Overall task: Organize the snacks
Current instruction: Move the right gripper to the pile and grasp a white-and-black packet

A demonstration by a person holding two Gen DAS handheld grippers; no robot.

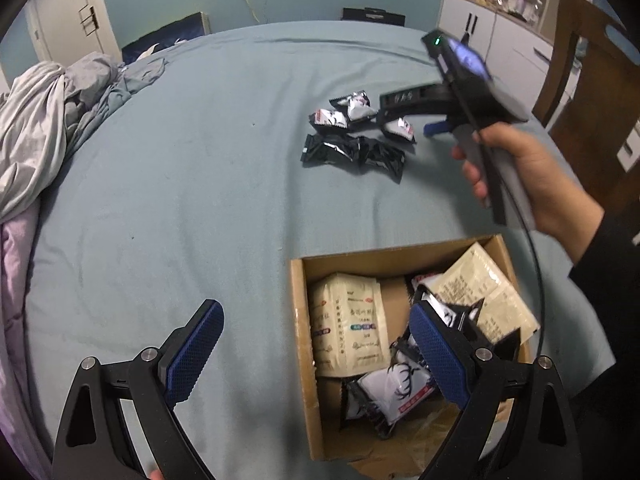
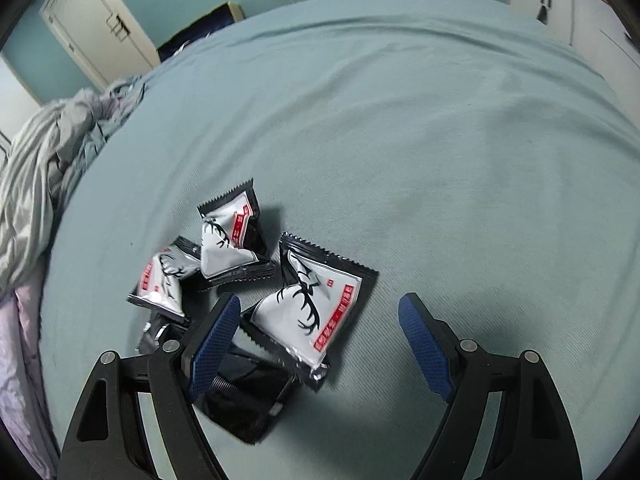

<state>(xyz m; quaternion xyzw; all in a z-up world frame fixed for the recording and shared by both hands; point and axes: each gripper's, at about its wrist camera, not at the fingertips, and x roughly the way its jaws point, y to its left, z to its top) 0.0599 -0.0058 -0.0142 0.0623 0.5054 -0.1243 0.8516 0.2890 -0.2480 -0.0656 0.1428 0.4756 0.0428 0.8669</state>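
Observation:
Several small snack packets (image 1: 352,136) lie in a loose pile on the blue-green bedsheet (image 1: 180,168), some white with a black antler print, some plain black. My right gripper (image 2: 320,312) hovers open just above that pile. The largest antler packet (image 2: 316,308) lies between its blue pads (image 2: 216,340) without touching them, and a black packet (image 2: 244,404) lies under the left finger. A hand (image 1: 520,172) holds this gripper. My left gripper (image 1: 316,320) stands open and empty over the left rim of a cardboard box (image 1: 298,320), which holds beige sachets (image 1: 348,320) and an antler packet (image 1: 396,392).
Crumpled grey bedding (image 1: 48,120) is heaped along the left edge of the bed. A wooden chair (image 1: 592,92) and a white cabinet (image 1: 500,40) stand at the right. A dark sleeve (image 1: 604,300) reaches past the box's right side.

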